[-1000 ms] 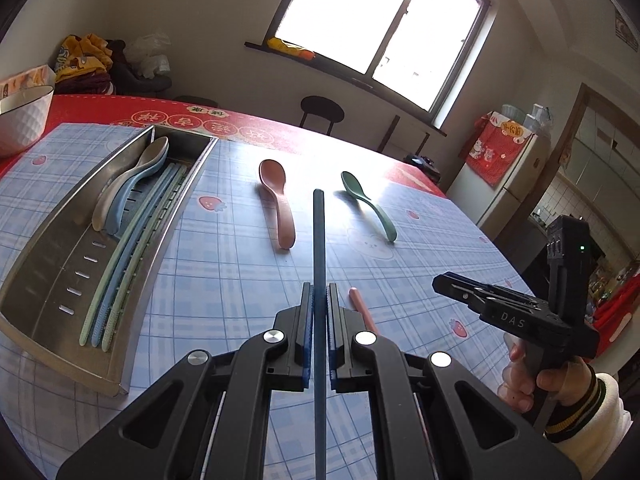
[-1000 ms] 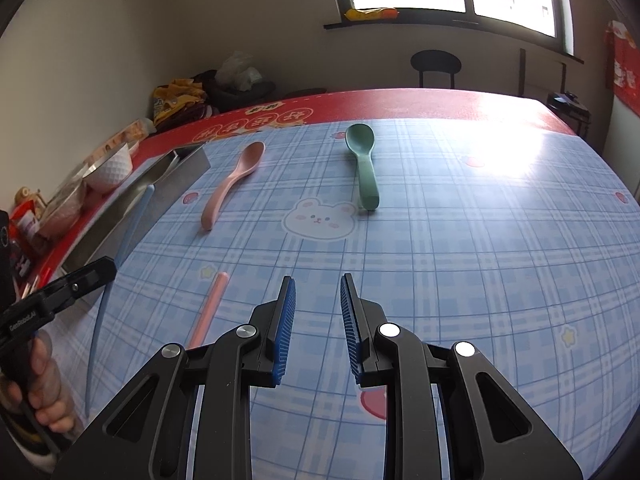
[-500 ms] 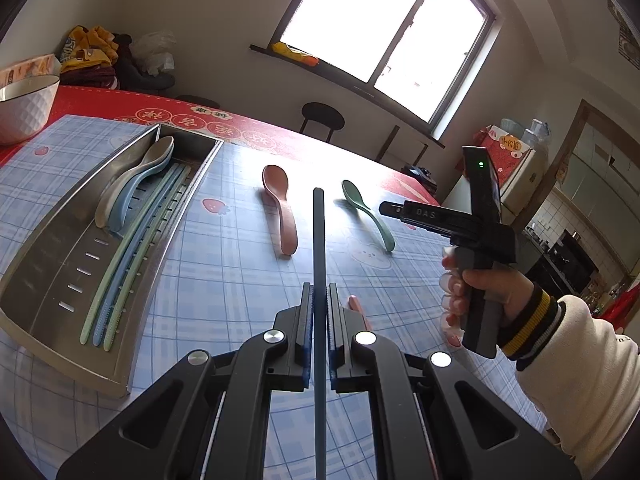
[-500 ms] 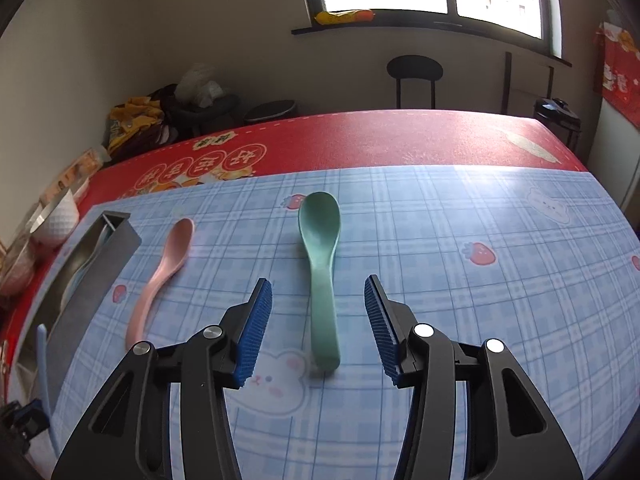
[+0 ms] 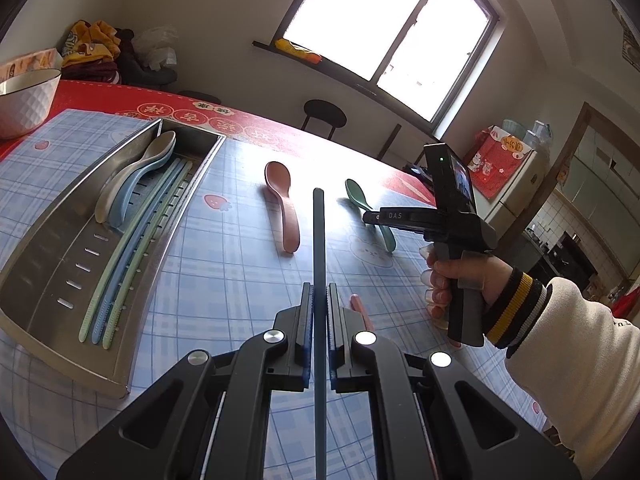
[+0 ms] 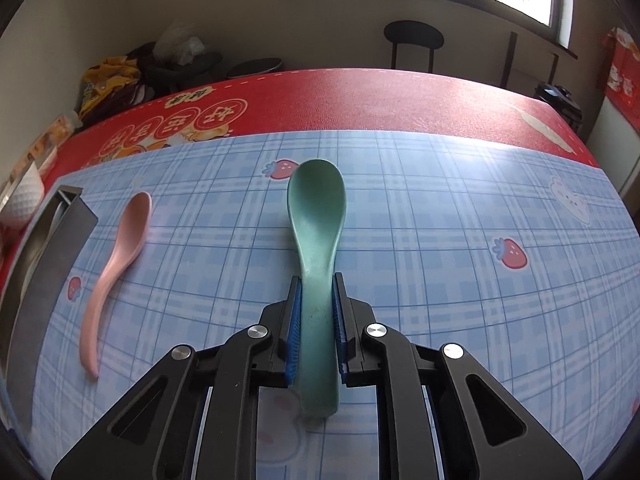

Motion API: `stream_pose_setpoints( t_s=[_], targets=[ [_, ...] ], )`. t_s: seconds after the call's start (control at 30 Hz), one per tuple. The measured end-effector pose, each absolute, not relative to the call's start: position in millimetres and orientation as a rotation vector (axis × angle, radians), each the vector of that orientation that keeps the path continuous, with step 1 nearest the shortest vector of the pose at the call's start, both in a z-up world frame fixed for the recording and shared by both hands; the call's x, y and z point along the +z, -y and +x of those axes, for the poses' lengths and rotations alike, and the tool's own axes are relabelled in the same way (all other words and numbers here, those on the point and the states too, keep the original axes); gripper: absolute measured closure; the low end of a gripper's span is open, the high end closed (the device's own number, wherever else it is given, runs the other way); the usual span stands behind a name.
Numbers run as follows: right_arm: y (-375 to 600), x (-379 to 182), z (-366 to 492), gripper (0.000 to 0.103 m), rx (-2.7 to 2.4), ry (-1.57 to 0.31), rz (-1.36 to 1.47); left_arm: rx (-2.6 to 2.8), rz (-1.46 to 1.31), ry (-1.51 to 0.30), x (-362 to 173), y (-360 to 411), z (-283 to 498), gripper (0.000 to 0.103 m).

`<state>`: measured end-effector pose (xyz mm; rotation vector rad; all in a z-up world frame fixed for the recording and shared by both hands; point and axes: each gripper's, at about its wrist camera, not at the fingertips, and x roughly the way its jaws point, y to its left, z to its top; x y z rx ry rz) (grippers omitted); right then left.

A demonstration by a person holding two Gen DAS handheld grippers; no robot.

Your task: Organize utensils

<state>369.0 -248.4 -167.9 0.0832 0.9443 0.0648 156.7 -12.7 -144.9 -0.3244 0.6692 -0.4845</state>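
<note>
My left gripper (image 5: 319, 292) is shut on a dark blue chopstick (image 5: 319, 240) that sticks straight forward above the table. To its left lies the steel tray (image 5: 52, 240), which holds two spoons (image 5: 132, 176) and three pale chopsticks (image 5: 132, 252). On the checked cloth lie a pink spoon (image 5: 284, 208) and a green spoon (image 5: 356, 194). My right gripper (image 6: 316, 280) is closing its jaws around the green spoon (image 6: 316, 216). Its blue pads touch both sides of the handle, and the spoon rests on the table. A pink chopstick (image 5: 360, 312) lies just right of my left fingers.
A white bowl (image 5: 24, 100) stands at the table's far left edge. The pink spoon (image 6: 116, 264) lies between the green spoon and the tray's wall (image 6: 52, 264). A person's hand (image 5: 452, 280) and white sleeve hold the right gripper. A stool (image 6: 414, 36) stands beyond the table.
The right gripper moved forward over the green spoon, opened wide around its handle, then closed onto it. The left gripper kept still with the chopstick.
</note>
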Motion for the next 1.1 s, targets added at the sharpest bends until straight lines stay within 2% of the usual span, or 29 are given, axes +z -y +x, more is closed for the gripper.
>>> stream_pose_setpoints(
  t_s=[0.37, 0.6, 0.83, 1.1],
  targets=[
    [247, -138, 283, 0.089, 0.155, -0.818, 0.208, -0.487, -0.314, -0.664, -146, 13, 157, 0.097],
    [244, -143, 220, 0.089, 0.191, -0.756, 0.276, -0.469, -0.275, -0.674, -144, 21, 156, 0.097],
    [244, -141, 204, 0.089, 0.212, -0.706, 0.276, -0.445, -0.255, -0.683, -136, 22, 149, 0.097],
    [252, -144, 206, 0.089, 0.240, -0.706, 0.339, -0.435, -0.313, -0.645, -97, -17, 144, 0.097]
  ],
)
